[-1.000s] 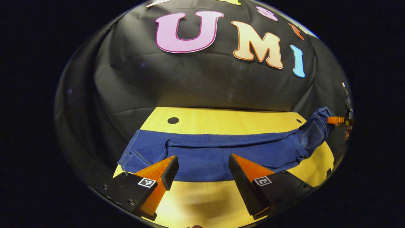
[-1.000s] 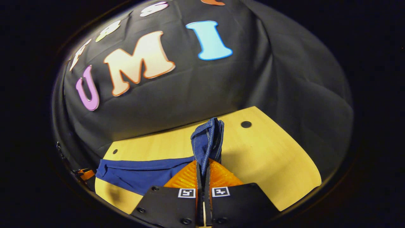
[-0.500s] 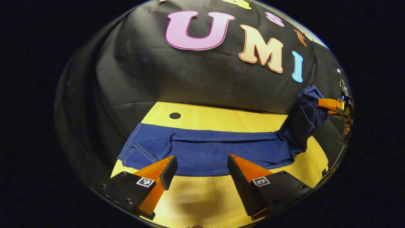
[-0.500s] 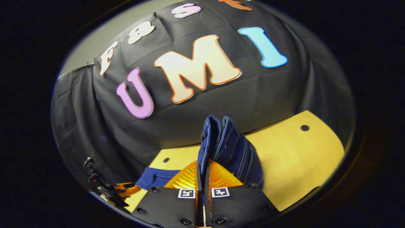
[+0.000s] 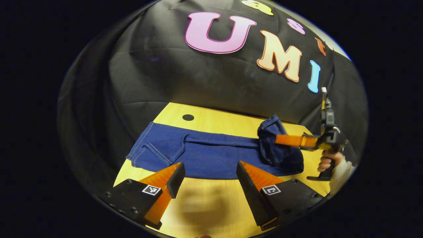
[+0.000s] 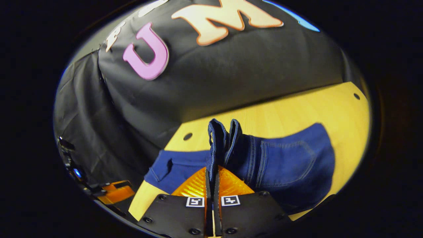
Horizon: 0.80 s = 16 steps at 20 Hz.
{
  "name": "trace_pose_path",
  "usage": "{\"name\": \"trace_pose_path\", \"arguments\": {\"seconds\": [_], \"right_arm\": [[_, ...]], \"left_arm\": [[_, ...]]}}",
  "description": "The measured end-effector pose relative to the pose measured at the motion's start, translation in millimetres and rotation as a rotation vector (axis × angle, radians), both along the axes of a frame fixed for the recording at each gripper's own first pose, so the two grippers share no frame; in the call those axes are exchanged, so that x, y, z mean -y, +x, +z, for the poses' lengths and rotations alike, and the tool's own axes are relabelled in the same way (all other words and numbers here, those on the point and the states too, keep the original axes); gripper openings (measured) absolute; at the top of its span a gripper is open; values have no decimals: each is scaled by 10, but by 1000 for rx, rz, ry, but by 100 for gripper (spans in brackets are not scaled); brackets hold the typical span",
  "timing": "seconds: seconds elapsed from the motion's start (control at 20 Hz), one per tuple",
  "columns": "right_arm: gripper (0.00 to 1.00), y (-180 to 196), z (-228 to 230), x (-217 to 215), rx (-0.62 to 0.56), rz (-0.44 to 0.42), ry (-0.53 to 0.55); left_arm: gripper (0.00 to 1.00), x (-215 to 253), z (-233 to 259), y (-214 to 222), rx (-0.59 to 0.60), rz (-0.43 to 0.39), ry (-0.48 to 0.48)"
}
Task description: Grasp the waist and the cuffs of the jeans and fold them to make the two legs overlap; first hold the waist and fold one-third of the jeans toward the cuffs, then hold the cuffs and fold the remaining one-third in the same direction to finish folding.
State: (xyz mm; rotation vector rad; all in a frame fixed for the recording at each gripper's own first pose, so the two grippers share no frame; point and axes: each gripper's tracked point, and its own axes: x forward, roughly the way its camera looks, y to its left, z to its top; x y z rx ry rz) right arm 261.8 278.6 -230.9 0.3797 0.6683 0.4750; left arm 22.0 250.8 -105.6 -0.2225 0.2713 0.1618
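The jaws of the right gripper point(image 6: 212, 172) are seen pressed together on the waist point(image 6: 220, 138) of the jeans point(image 6: 284, 168), with the doubled denim edge standing up between them in the right gripper view. The jaws of the left gripper point(image 5: 206, 172) are held wide apart with nothing between them, poised above the bare worktop point(image 5: 205, 205) just in front of the near edge of the jeans point(image 5: 211, 158). In the left gripper view the jeans are laid lengthwise across the yellow worktop, with the cuffs point(image 5: 145, 148) flat at the left end. At the right end the waist is lifted off the surface and carried over the legs, bunched around the fingers of the right gripper point(image 5: 281, 139). That gripper is held by a hand point(image 5: 325, 162), with a light sleeve point(image 5: 342, 172) seen below it at the edge of the view. In the right gripper view a back pocket point(image 6: 287, 158) with pale stitching is shown on the raised part, to the right of the grip. The left gripper point(image 6: 115, 195) is seen low at the left edge of that view. A small dark hole point(image 5: 188, 117) is noted in the worktop beyond the cuffs
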Motion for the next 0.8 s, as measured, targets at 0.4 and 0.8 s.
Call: {"name": "trace_pose_path", "arguments": {"seconds": [0.4,0.8], "right_arm": [[4,61,311,108,19,21,-156],[2,49,328,135,55,75,-364]], "left_arm": [[95,-153,-139,-105,-33,28,-19],[95,-344,-372,-259,-82,76,-72]]}}
